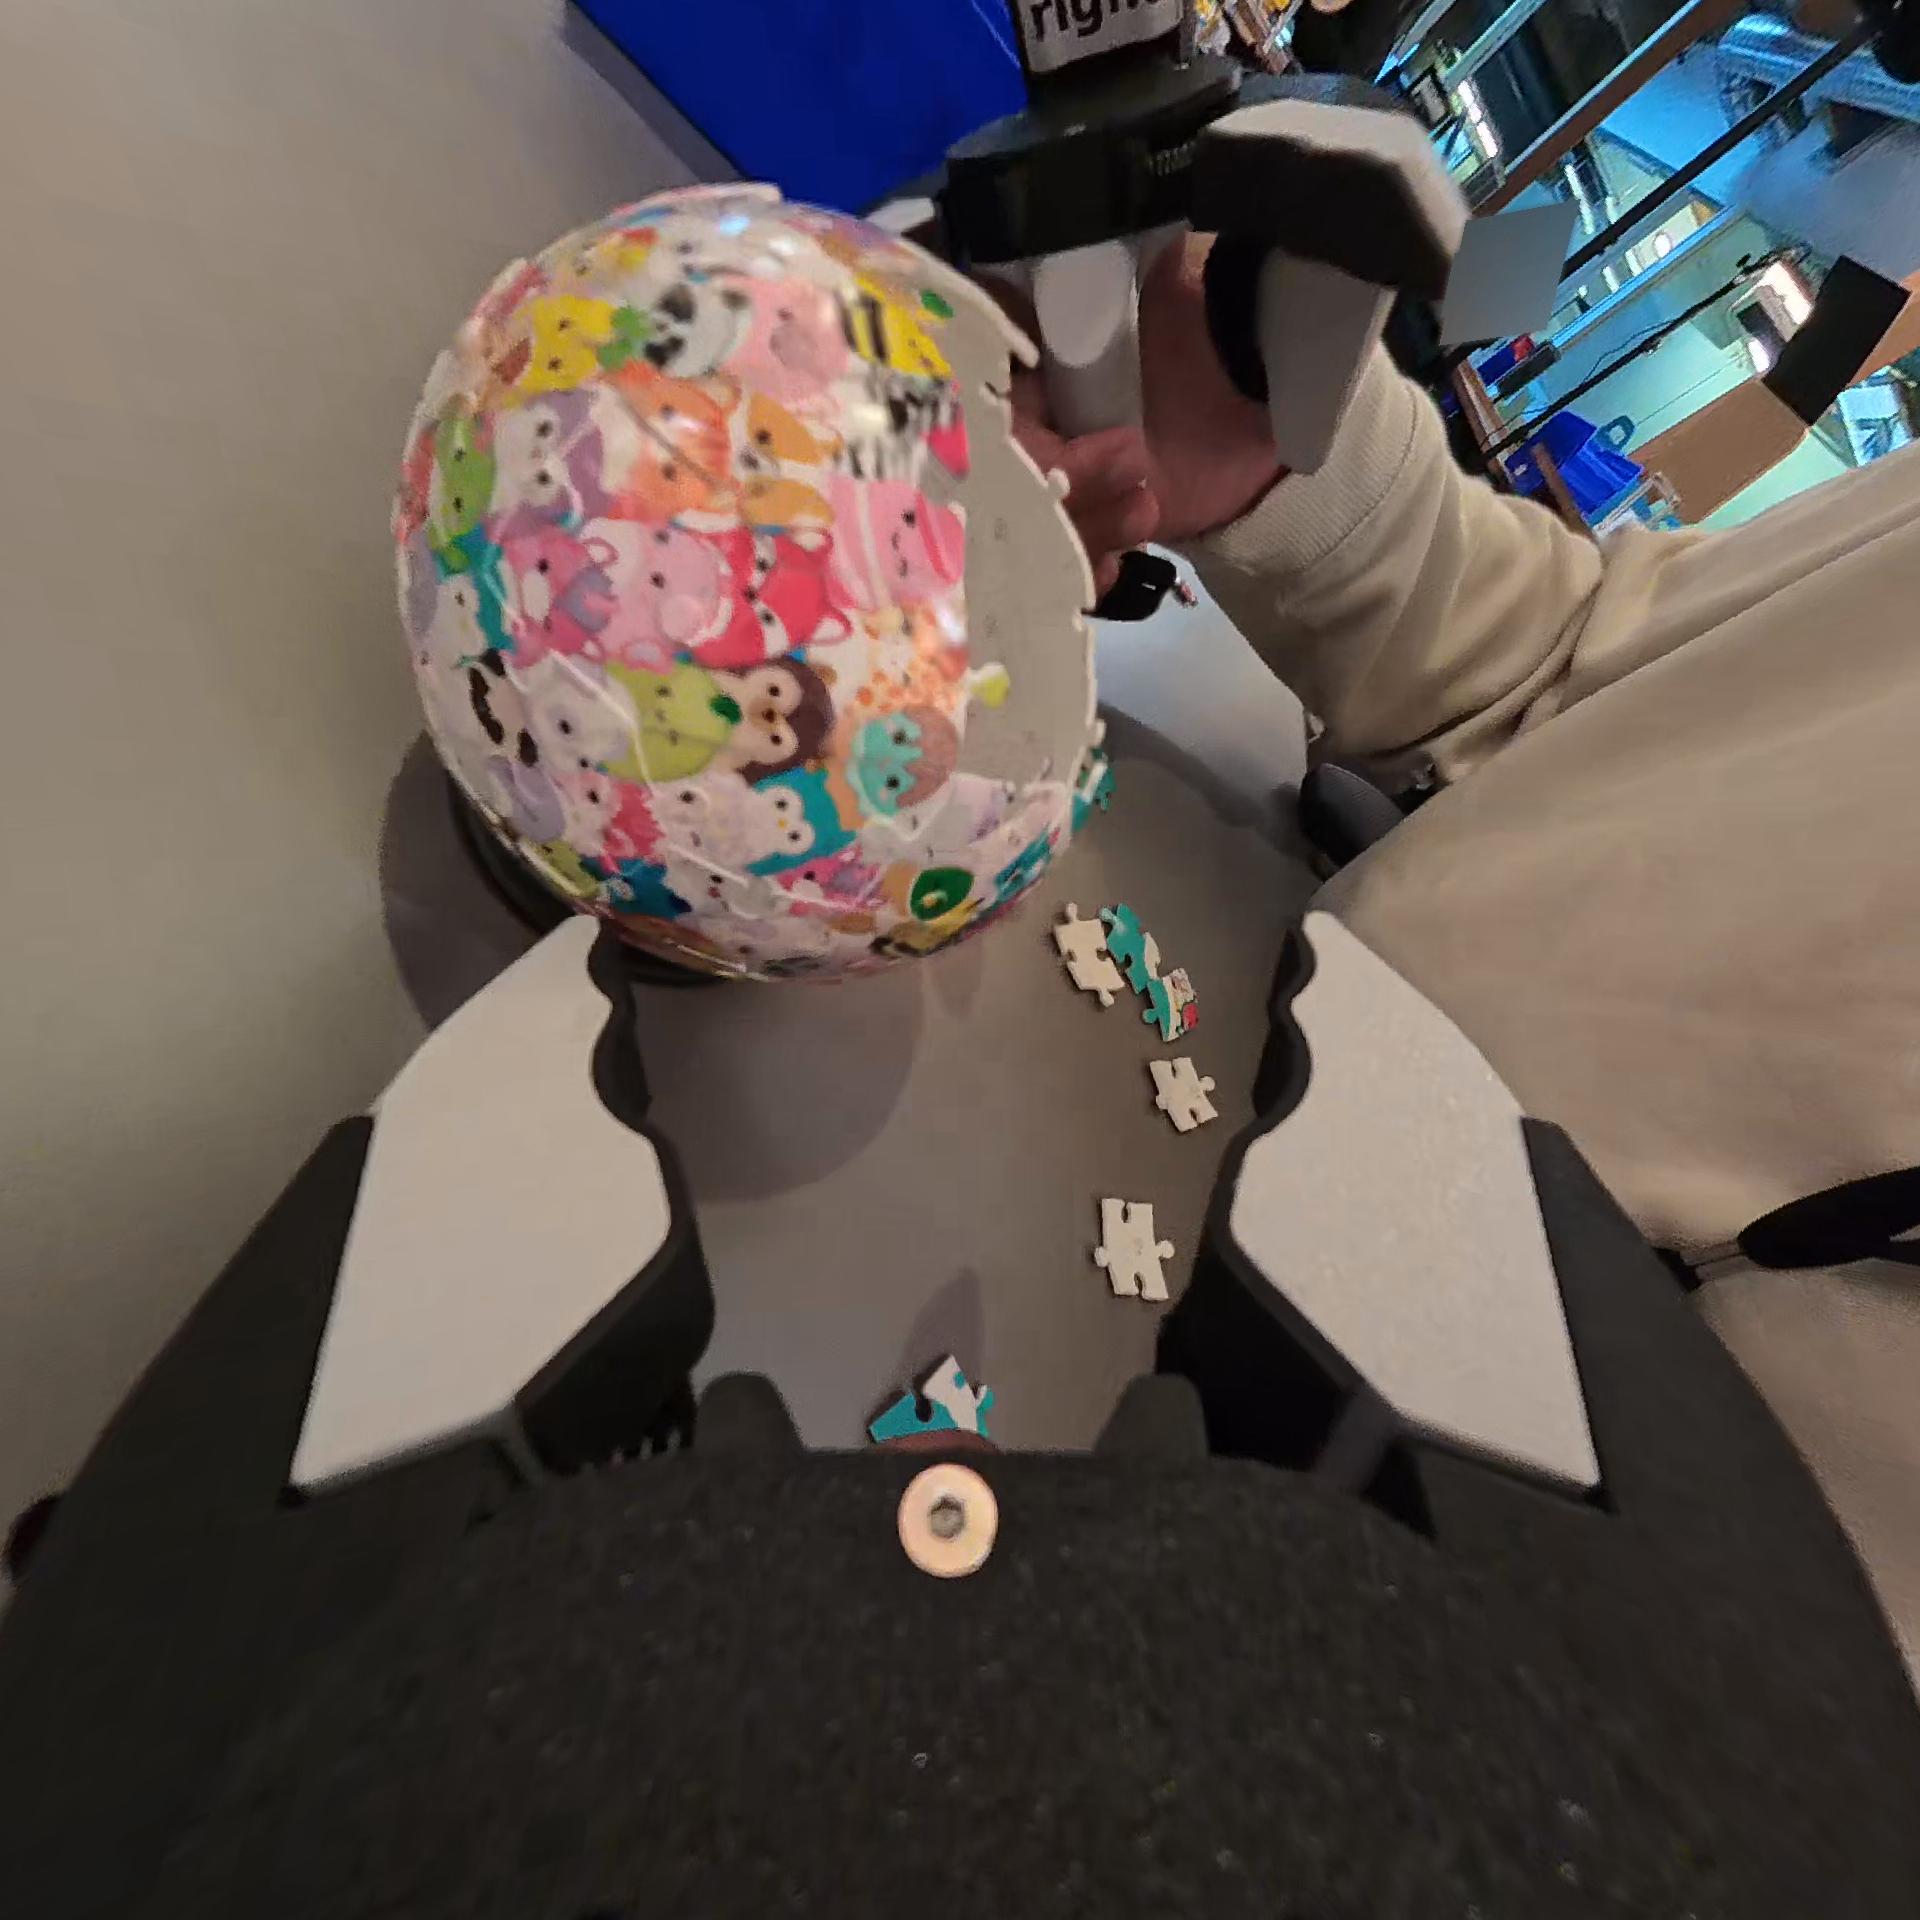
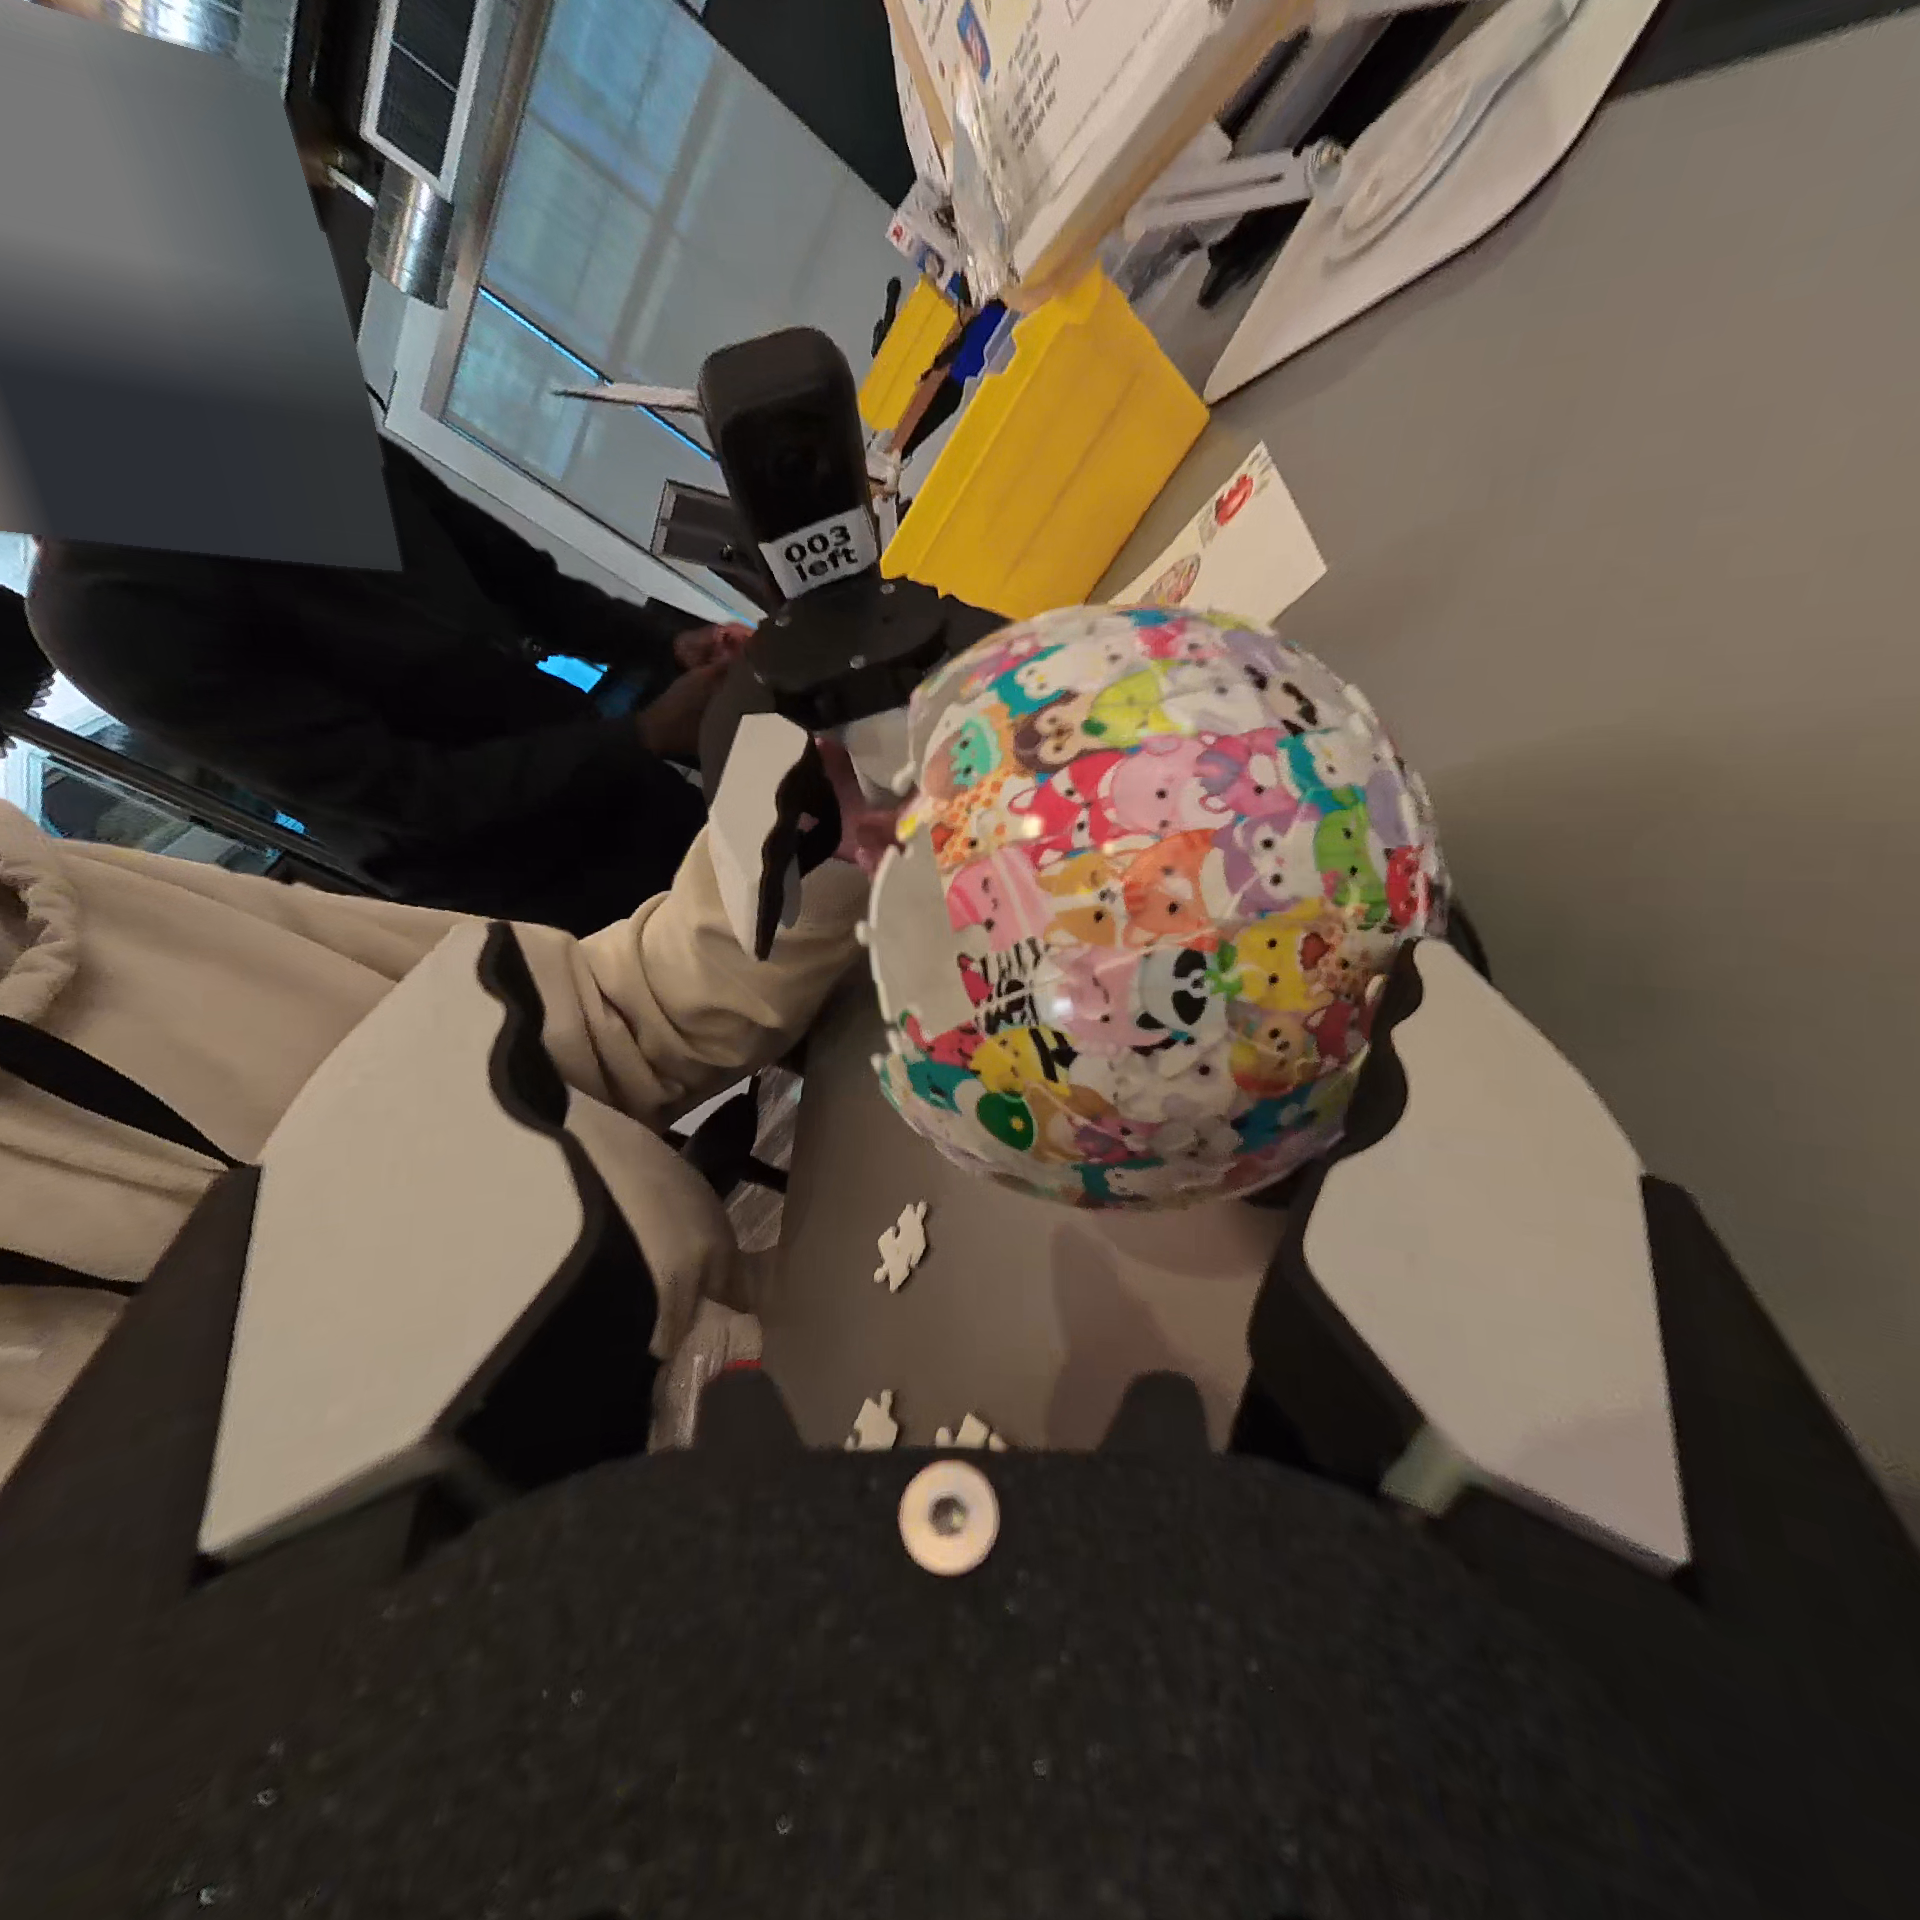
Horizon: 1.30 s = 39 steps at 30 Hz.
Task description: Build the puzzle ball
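Your puzzle ball [image 1: 707, 592] is a nearly finished sphere covered in bright cartoon animals in pink, yellow, green, teal and orange. One patch is unfilled, with a jagged edge of tabs and the pale grey inside of the shell showing. In the left wrist view that opening faces right, toward your sleeve [image 1: 1455, 582]; in the right wrist view it faces left. A sphere has no long axis to report.

The ball sits on a dark round stand [image 1: 499, 862] on the grey table [image 1: 831, 1195], just ahead of your left gripper [image 1: 940, 997], whose jaws are spread wide with nothing between them. Your right gripper [image 2: 966, 997] is also spread wide; its right finger [image 2: 1455, 1091] lies close against the ball's lower side, and contact cannot be judged.

About 6 loose pieces [image 1: 1132, 1247] trail across the table to the right of the ball, some showing white backs and others teal print. A yellow bin [image 2: 1049, 457] stands farther off.
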Each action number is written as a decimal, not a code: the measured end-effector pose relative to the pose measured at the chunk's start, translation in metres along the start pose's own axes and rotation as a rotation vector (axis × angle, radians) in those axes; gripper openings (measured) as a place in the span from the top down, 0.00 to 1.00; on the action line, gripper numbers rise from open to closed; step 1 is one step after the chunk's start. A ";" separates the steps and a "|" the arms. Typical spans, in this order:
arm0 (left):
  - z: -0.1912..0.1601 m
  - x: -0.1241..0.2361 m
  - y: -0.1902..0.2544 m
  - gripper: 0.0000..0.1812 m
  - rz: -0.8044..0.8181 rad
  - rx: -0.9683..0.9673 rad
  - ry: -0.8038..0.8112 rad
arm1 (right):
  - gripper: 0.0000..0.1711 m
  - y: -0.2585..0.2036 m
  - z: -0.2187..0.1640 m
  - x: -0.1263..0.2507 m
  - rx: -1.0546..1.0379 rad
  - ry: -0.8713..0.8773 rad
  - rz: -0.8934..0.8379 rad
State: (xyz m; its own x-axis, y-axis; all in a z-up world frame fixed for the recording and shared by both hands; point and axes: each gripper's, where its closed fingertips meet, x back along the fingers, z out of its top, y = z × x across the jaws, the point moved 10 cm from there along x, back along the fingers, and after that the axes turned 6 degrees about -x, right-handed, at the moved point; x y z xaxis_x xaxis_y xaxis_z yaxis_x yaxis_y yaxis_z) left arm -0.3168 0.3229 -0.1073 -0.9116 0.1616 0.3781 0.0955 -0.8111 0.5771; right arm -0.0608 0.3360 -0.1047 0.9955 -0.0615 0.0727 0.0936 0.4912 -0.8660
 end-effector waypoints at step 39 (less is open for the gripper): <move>0.007 -0.013 -0.012 0.33 0.144 -0.025 0.075 | 0.20 -0.008 0.003 -0.005 0.321 0.041 -0.134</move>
State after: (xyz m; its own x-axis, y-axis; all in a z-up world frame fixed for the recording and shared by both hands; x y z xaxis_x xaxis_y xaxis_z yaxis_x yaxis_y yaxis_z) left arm -0.3038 0.3346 -0.1141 -0.9167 0.0006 0.3997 0.2186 -0.8365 0.5025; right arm -0.0661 0.3346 -0.0968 0.9730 -0.1758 0.1497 0.2308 0.7243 -0.6497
